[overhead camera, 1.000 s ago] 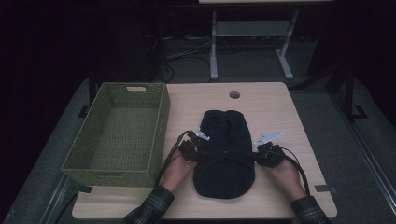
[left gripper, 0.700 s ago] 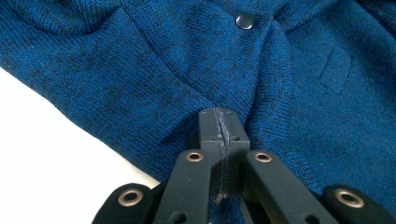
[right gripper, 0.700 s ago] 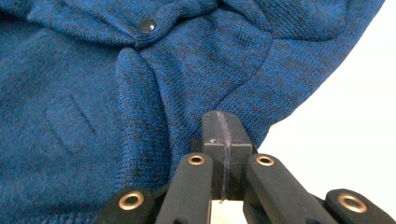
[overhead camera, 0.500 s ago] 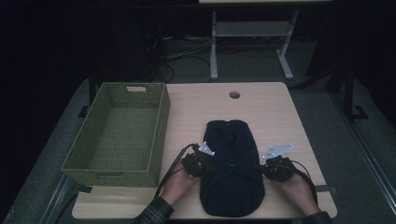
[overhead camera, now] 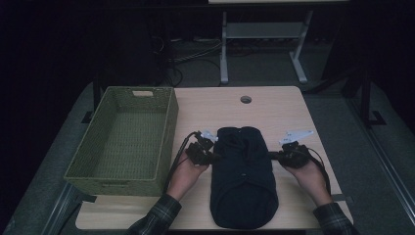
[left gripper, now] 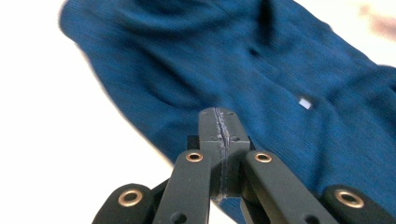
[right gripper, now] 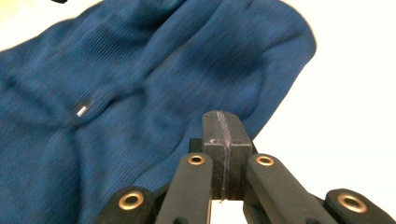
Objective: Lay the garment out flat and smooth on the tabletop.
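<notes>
Both our grippers, left (overhead camera: 211, 156) and right (overhead camera: 274, 155), clenched, flank the blue garment (overhead camera: 243, 176); bare table (overhead camera: 274, 110) beyond fingers. Gripper views show its knit ribbing; basket (overhead camera: 122, 139) outside left.

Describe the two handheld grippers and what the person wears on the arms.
Both the left gripper and right gripper are black, each with two flat jaws on linkage arms with brass-coloured rivets. A grey three-cornered plate sits on top of each, and a black cable trails back from each. The sleeves are dark plaid with buttoned-looking cuffs.
</notes>
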Demonstrator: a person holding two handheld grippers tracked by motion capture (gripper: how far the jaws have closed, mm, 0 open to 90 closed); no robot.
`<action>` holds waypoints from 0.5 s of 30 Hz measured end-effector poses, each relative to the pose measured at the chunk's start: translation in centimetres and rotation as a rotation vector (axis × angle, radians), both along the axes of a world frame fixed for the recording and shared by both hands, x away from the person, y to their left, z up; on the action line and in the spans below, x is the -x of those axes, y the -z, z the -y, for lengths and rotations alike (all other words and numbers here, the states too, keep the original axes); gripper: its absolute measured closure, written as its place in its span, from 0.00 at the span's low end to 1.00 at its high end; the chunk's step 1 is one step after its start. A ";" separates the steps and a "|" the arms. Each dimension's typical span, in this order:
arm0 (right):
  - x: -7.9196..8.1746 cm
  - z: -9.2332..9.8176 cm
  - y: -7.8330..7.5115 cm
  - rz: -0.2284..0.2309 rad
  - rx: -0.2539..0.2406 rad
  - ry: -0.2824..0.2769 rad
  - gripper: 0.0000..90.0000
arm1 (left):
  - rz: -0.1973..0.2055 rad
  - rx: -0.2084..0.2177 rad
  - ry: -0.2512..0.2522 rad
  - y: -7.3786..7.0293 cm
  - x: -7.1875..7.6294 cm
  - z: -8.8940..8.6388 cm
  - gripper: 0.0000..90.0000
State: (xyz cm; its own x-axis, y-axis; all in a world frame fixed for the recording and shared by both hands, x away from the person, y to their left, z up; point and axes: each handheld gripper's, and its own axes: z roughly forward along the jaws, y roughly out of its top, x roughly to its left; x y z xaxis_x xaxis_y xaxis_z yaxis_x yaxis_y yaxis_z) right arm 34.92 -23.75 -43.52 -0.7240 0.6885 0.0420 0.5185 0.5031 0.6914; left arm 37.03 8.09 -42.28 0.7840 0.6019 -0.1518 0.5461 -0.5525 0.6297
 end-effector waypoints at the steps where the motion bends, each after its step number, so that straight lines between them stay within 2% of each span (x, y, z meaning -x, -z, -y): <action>1: -0.6 -0.1 -0.1 0.000 -0.010 0.008 1.00 | 0.015 -0.012 -0.013 -0.2 -0.6 0.0 1.00; 2: -1.2 -0.2 -0.3 0.002 -0.013 0.011 1.00 | 0.016 -0.011 -0.028 -0.3 -1.2 -0.1 1.00; 4: -2.3 -0.4 -0.6 0.013 -0.023 0.019 1.00 | 0.023 0.017 -0.056 -0.6 -2.4 -0.2 1.00; 6: -3.5 -0.6 -1.0 0.026 -0.015 0.015 1.00 | 0.033 0.020 -0.078 -0.9 -3.7 0.0 1.00; 10: -6.2 -1.1 -1.3 0.029 -0.007 0.023 1.00 | 0.053 0.003 -0.114 -1.0 -6.1 0.6 1.00; 15: -8.9 -1.7 -0.8 0.010 -0.019 0.035 1.00 | 0.041 -0.019 -0.125 -0.2 -8.5 1.4 1.00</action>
State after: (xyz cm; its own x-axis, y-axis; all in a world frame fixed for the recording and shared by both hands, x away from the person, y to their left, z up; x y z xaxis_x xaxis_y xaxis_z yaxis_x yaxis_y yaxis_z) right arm 43.82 -22.00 -42.75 -0.7003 0.7122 0.0479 0.5282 0.4719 0.7059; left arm 45.55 6.64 -42.06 0.7081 0.6976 -0.1089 0.5853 -0.4938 0.6431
